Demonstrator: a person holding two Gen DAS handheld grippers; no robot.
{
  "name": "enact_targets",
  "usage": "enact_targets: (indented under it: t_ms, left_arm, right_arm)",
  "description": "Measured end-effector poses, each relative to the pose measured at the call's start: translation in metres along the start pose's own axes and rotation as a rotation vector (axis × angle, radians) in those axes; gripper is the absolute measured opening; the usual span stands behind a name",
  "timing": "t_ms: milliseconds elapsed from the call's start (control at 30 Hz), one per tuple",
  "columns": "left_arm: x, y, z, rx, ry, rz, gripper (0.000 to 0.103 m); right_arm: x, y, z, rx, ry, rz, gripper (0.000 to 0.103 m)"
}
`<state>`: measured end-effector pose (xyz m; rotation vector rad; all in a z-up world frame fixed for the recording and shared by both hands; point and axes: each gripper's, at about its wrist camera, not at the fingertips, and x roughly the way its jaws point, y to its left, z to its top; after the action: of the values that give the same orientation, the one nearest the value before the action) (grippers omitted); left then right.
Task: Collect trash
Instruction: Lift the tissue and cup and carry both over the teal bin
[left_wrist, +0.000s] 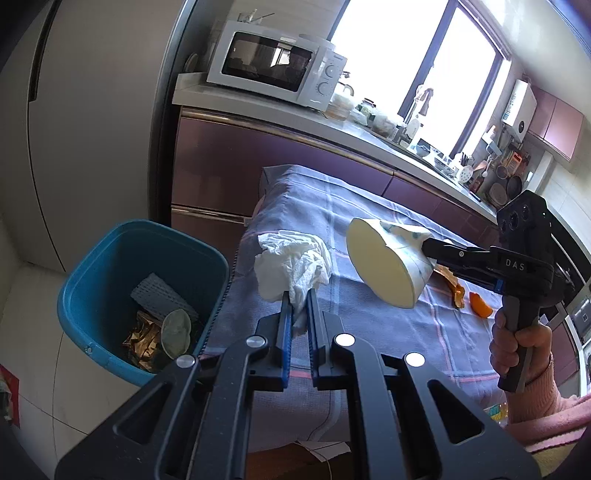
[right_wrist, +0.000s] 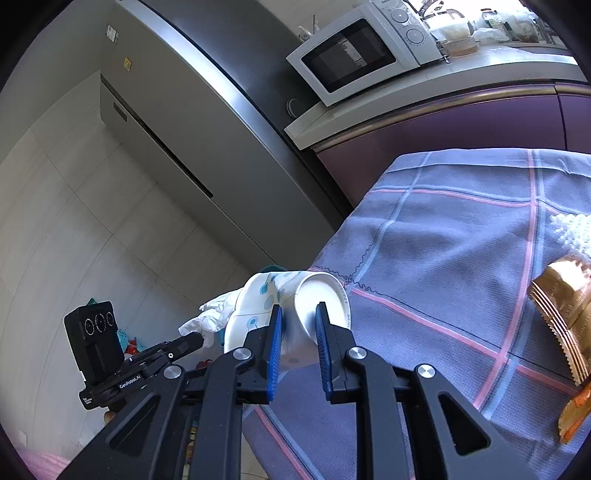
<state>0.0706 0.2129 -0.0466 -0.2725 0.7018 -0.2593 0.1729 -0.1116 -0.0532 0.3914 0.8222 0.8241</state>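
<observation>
Both tongs are loaded up right now. Left tongs (left_wrist: 298, 301) are pinched shut on a crumpled white tissue (left_wrist: 291, 264), grabbing it by its lower tail so the wad sticks out ahead of the tips, just above the plaid cloth (left_wrist: 388, 325) covering the surface. Right tongs (right_wrist: 298, 321) are clamped on a squashed paper cup (right_wrist: 295, 306), one finger outside the wall and one inside the mouth, which looks like a solid way to hold something that flimsy. The cup is up in the air, off the cloth.

The blue bin (left_wrist: 92, 288) sits on the floor just past the surface's left edge, mouth open, already holding a foil wrapper and other scraps. Probably parked there so stuff only has to clear the edge and drop. The tissue is near that edge, so the path over looks open; the cup has farther to go. Orange peel (left_wrist: 480, 306) and a gold wrapper (right_wrist: 561, 310) are still lying on the cloth.
</observation>
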Motion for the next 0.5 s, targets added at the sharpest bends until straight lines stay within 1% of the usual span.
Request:
enact_targets:
  t_ms: [267, 500]
  left_arm:
    - [-0.012, 0.027, 0.0, -0.036, -0.021, 0.063, 0.008]
    - [-0.017, 0.053, -0.003, -0.08, -0.024, 0.108, 0.008]
  right_arm:
    - [0.023, 0.017, 0.004, -0.034, 0.039, 0.03, 0.017]
    - [0.044, 0.036, 0.008, -0.065, 0.074, 0.052, 0.017]
